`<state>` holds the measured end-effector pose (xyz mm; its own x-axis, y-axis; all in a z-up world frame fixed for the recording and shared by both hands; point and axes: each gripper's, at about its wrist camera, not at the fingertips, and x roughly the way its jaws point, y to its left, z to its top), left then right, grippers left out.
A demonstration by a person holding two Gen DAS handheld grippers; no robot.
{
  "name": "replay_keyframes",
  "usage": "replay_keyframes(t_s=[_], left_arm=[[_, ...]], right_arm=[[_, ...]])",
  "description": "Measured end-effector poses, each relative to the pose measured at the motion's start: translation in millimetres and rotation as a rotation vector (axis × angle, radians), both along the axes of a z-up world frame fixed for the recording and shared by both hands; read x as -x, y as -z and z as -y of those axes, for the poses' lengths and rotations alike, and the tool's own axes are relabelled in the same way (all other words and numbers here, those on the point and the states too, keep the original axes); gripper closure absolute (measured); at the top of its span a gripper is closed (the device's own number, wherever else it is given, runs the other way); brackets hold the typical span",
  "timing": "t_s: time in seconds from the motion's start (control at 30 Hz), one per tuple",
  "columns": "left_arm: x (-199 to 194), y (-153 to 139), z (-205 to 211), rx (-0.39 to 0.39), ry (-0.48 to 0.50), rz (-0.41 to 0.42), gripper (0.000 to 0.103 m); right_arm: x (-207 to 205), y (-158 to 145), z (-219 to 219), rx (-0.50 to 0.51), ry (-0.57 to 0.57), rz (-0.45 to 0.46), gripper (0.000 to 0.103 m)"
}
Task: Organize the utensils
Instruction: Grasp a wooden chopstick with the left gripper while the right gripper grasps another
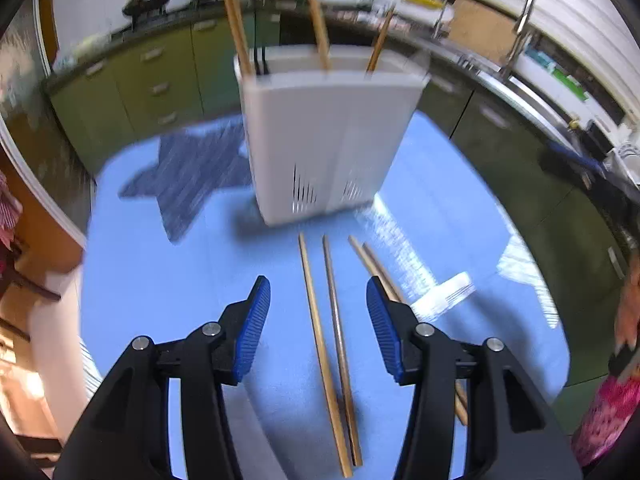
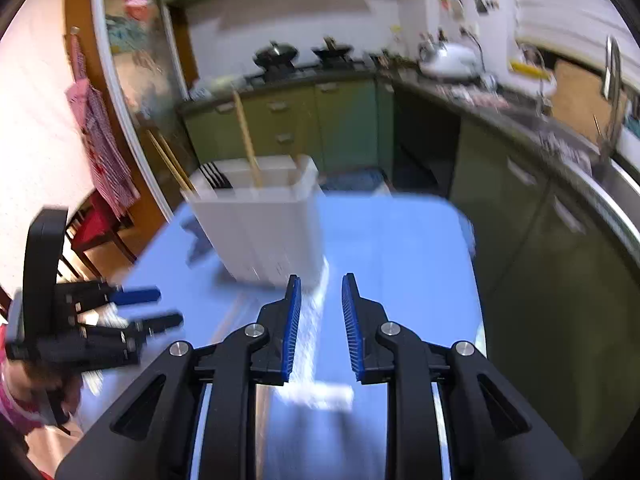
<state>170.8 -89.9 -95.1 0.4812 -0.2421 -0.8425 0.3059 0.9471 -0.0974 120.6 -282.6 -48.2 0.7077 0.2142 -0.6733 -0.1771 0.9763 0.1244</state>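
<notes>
White utensil holder is standing upright on the blue desk, divided into compartments, exact count hard to tell through blur. Wooden chopsticks are sticking up out of it, some at the left end, one near the middle, one toward the right; dark utensil handles are sitting in the left compartment beside them. Four loose chopsticks are lying on the desk in front of the holder, two between the left gripper's fingers, two partly hidden by its right finger. Left gripper is hovering wide apart, gripping nothing. Right gripper is hovering partly apart over the desk, empty, holder just ahead to its left.
</notes>
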Motion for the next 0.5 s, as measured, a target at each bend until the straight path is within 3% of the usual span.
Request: replay_keyframes(t_s=[0.1, 0.23, 0.5], left_arm=[[-13, 21, 4, -0.018, -0.013, -0.057, 0.055], [-27, 48, 11, -0.047, -0.023, -0.134, 0.072], [-39, 67, 16, -0.045, -0.025, -0.181, 0.078]], right_arm=[[4, 33, 14, -0.031, 0.02, -0.067, 0.081], [7, 56, 24, -0.061, 0.02, -0.108, 0.081], [2, 66, 23, -0.089, 0.013, -0.137, 0.081]])
